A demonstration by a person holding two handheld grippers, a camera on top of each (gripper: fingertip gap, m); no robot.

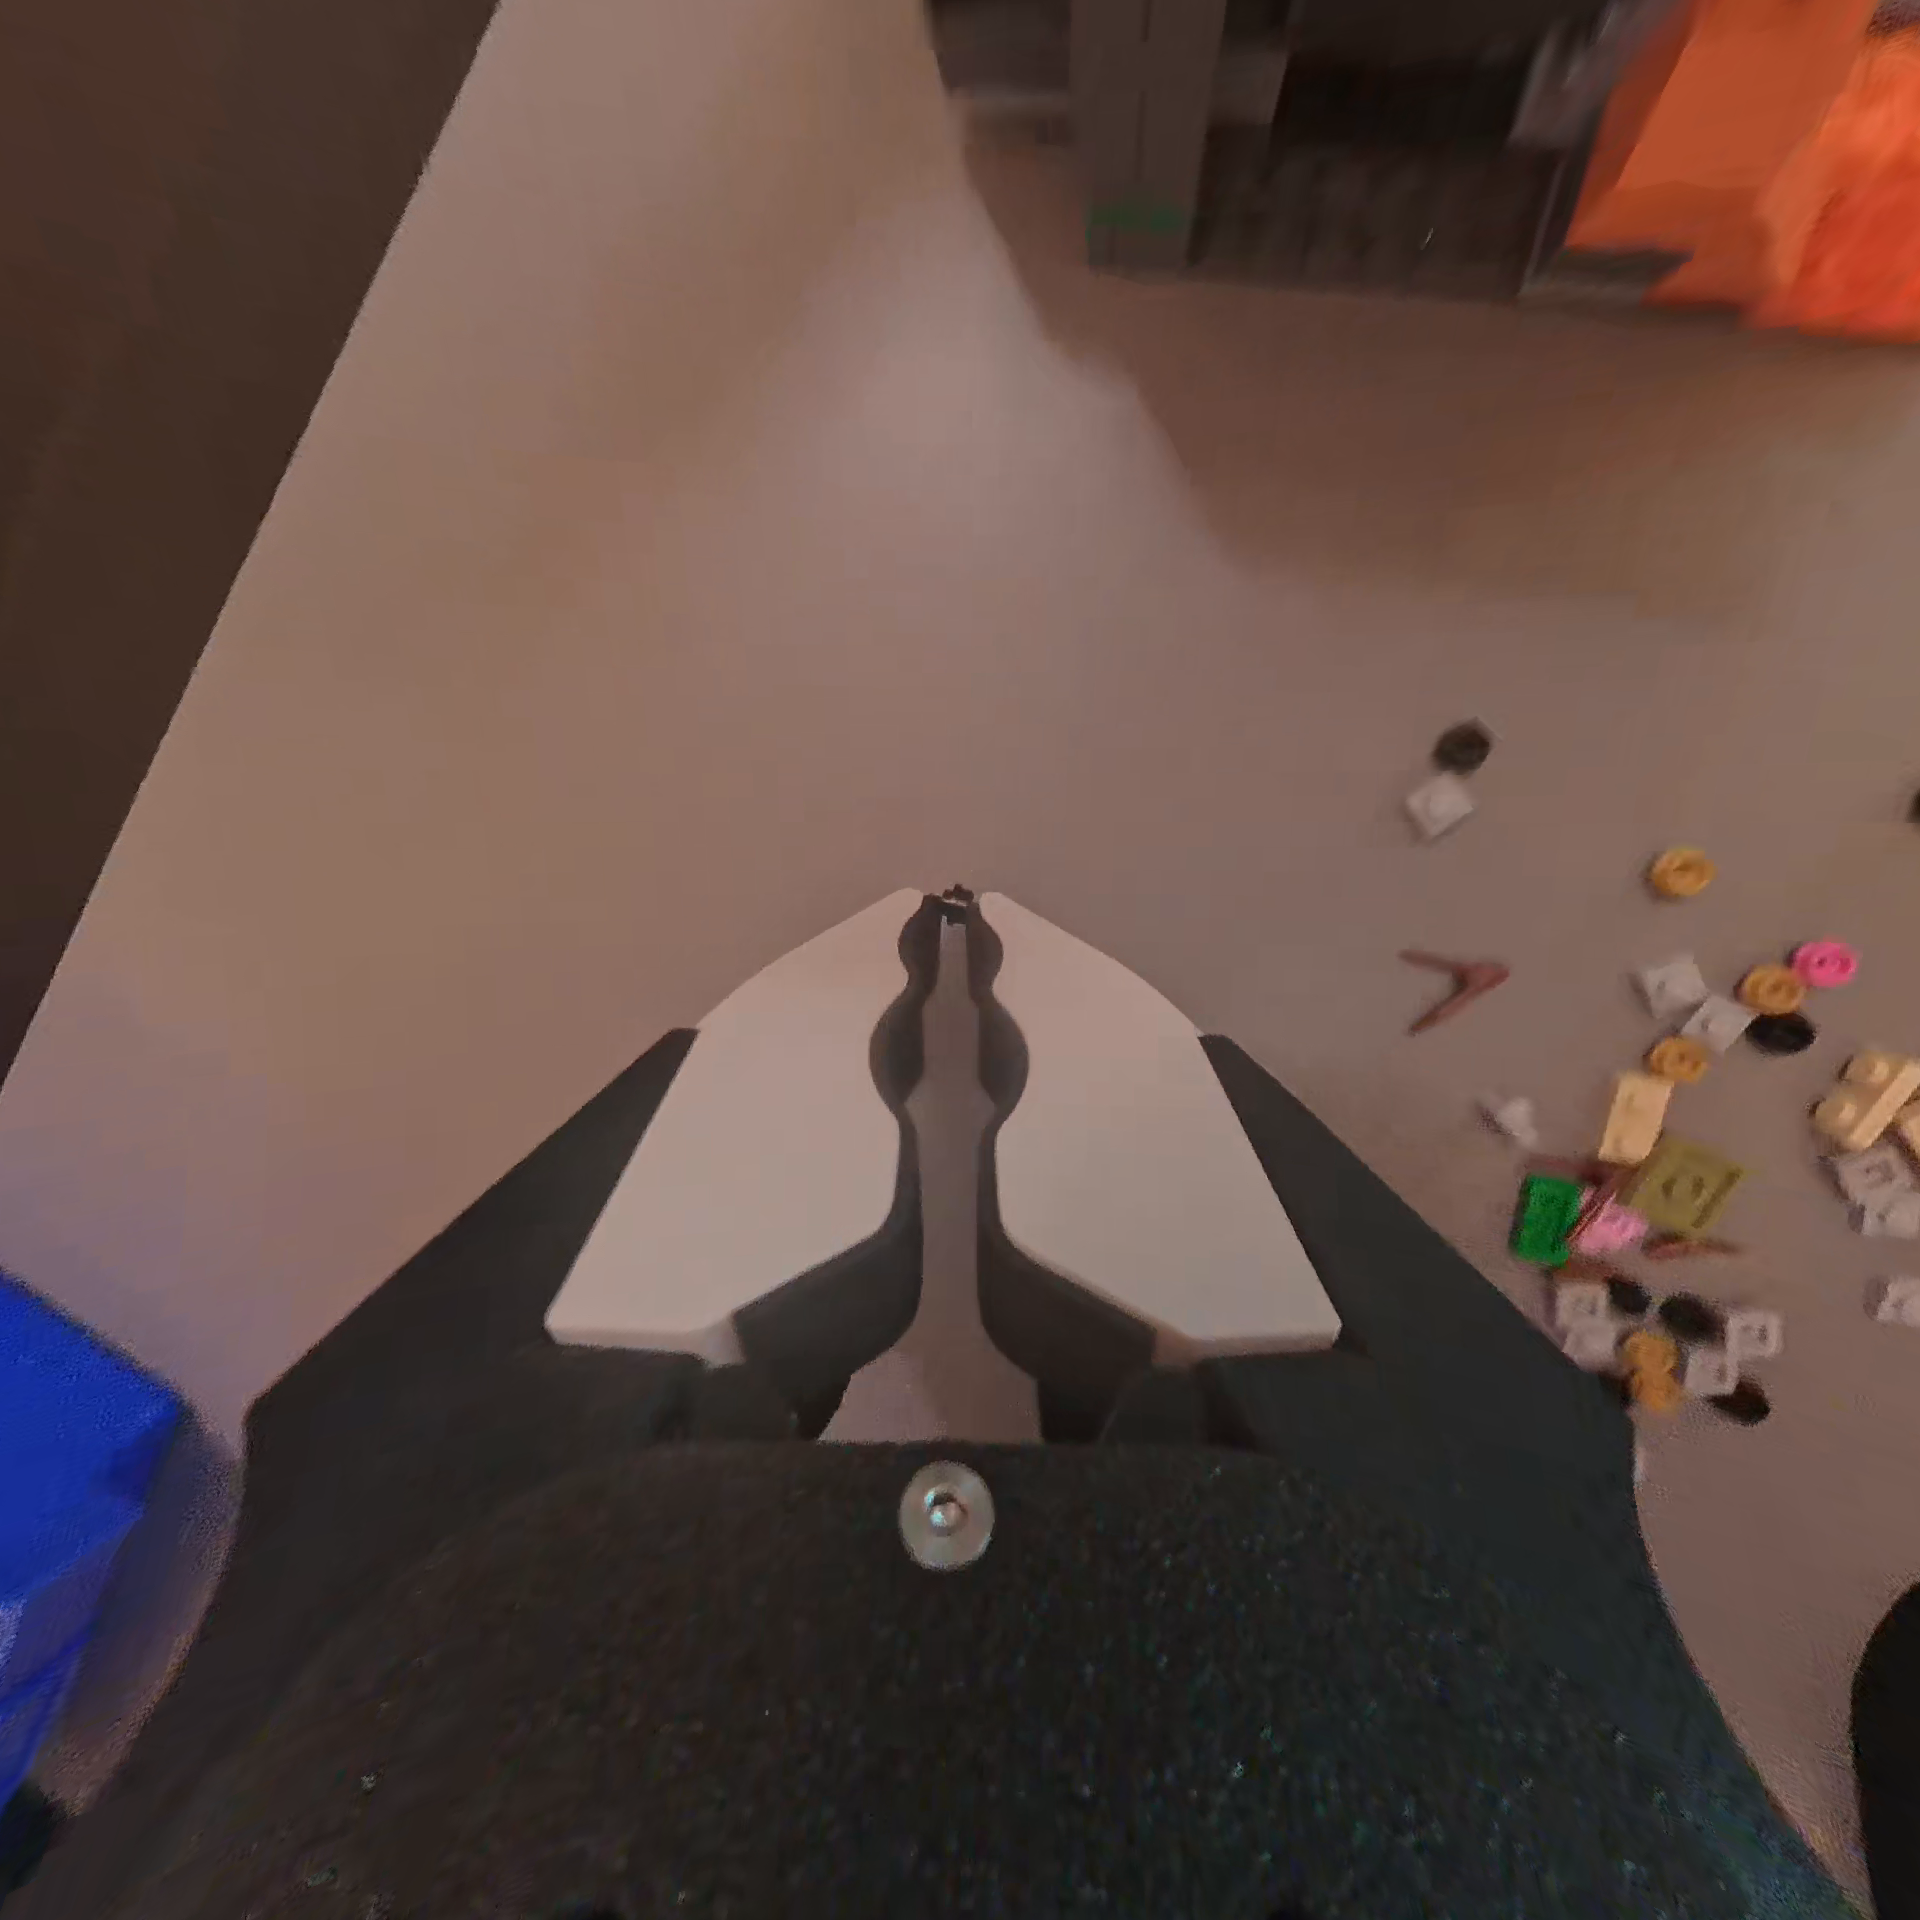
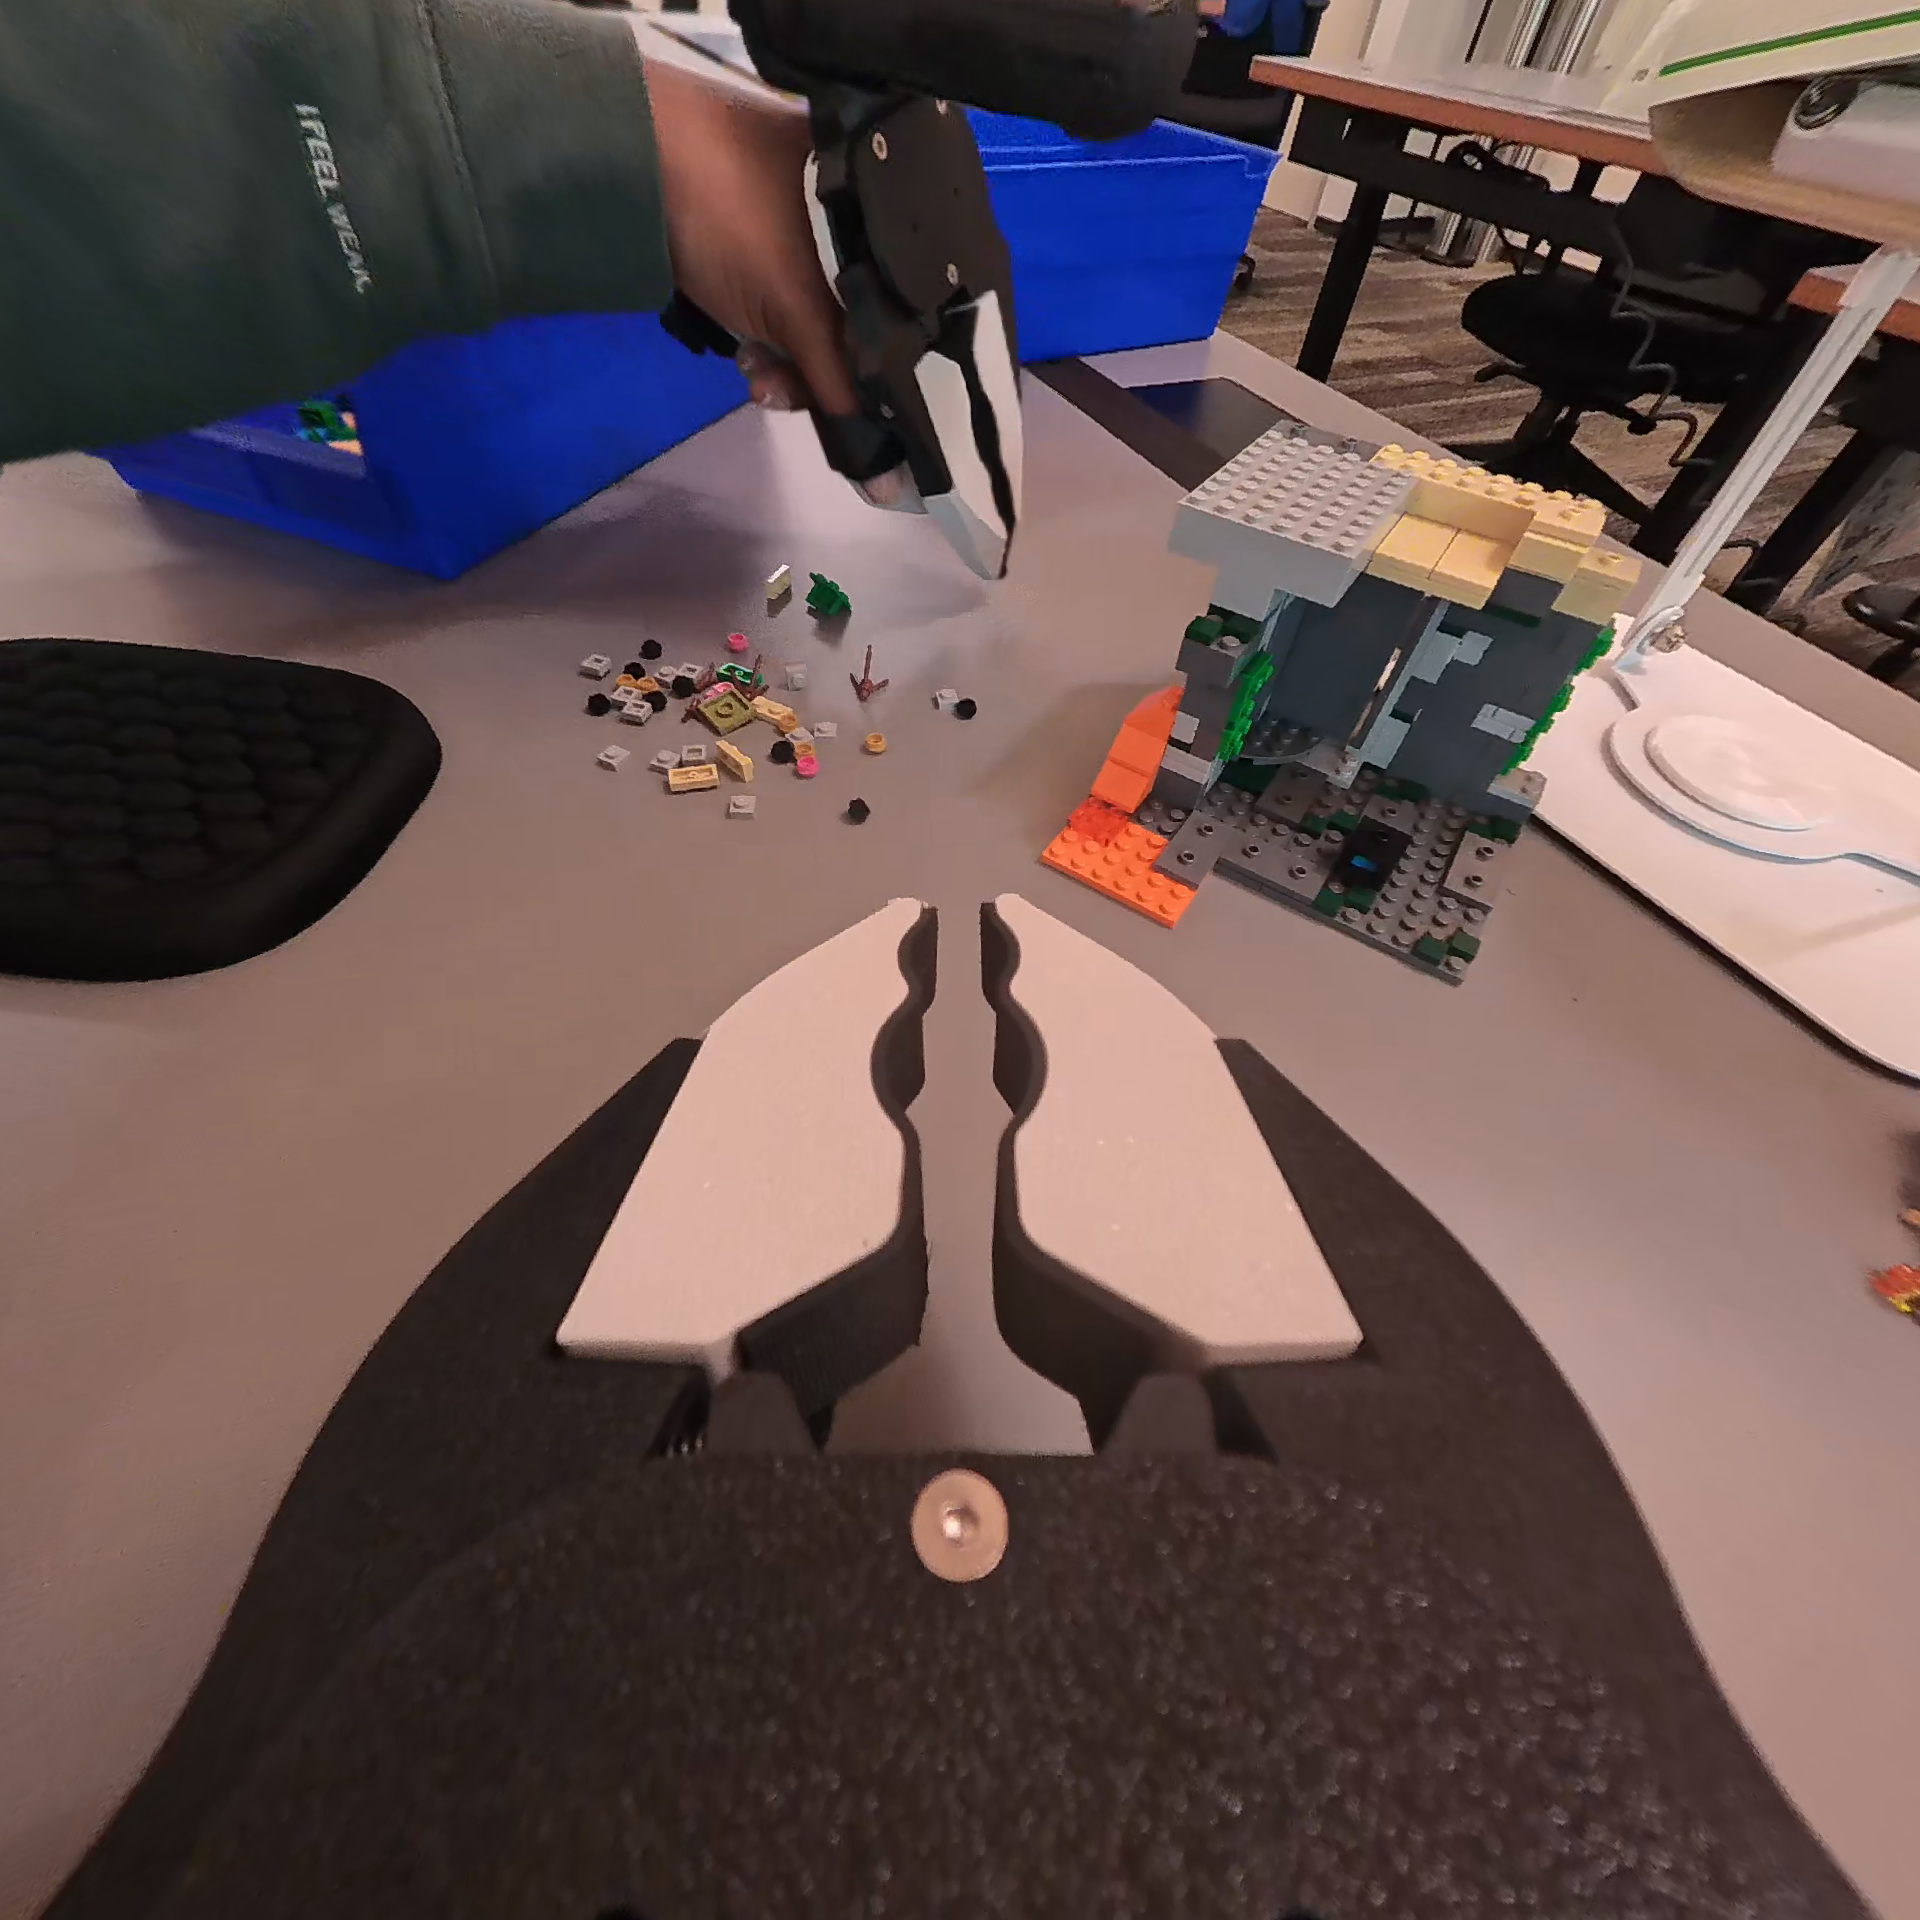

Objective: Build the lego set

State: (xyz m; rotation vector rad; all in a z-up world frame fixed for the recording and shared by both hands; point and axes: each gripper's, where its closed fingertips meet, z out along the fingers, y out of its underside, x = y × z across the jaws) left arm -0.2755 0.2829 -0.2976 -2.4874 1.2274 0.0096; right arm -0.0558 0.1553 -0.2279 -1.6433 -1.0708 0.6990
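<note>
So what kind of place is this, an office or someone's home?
Most likely an office or lab workspace, not a home. Beyond the grey table stand long desks with a black swivel chair on patterned carpet, and blue storage bins sit beside a brick-built model.

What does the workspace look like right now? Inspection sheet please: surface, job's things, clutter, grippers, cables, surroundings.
Surface: grey table, mostly bare up front.
Job's things: scattered small bricks; brick building on orange and grey baseplates.
Clutter: black pad; blue bins; white lamp base.
Grippers: left gripper nearly shut on a tiny black piece, above the table; right gripper narrowly open, nothing between the fingers.
Cables: coiled cord by the chair.
Surroundings: desks, office chair, carpet.
</note>
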